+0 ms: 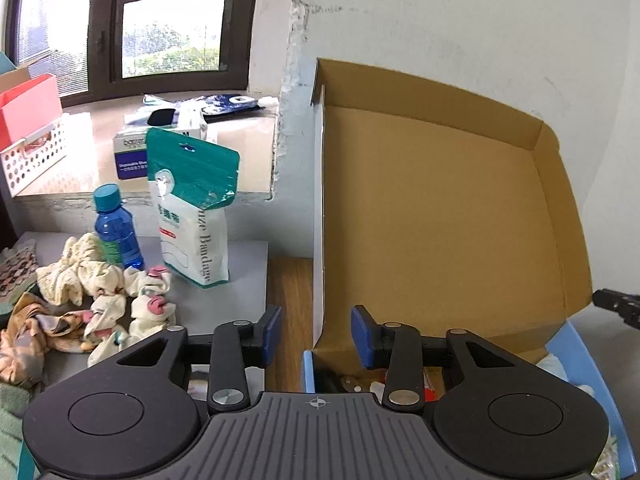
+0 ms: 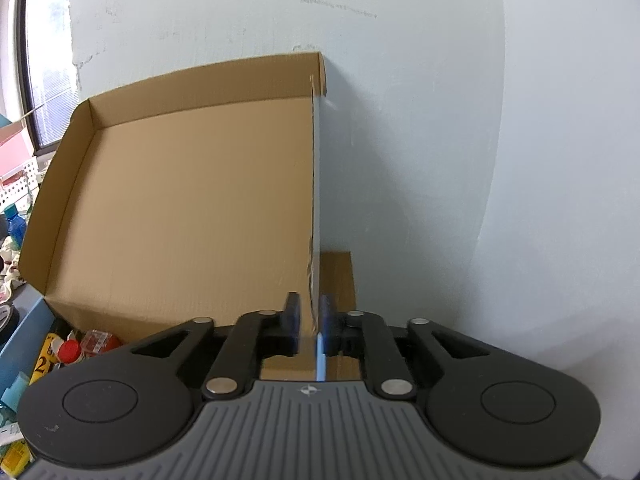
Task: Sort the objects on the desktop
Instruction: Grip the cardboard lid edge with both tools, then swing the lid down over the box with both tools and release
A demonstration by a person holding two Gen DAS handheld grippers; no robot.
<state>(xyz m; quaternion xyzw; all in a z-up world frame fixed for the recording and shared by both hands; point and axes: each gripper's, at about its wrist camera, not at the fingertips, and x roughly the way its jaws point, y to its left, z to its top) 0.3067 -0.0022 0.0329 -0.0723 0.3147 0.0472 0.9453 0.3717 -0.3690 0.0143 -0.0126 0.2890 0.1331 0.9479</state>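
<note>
Closing or steadying the lid looks like the step in hand. Right hand-held gripper clenched on the side flap of the cardboard box lid, pads on either face of the thin wall, low near the hinge. Left hand-held gripper released, holding nothing, straddling the lid's opposite side flap without touching it, so far as can be told. Lid standing upright against the wall; blue box below it, already holding small items.

Best to keep the pinch light: thin cardboard, likely to crease or tear under a hard squeeze. Swing the lid along its hinge arc, never pull straight. Worth bringing in the left for a matching hold so the lid does not twist. Still unsorted on the table: blue bottle, gauze bandage pouch, crumpled socks.
</note>
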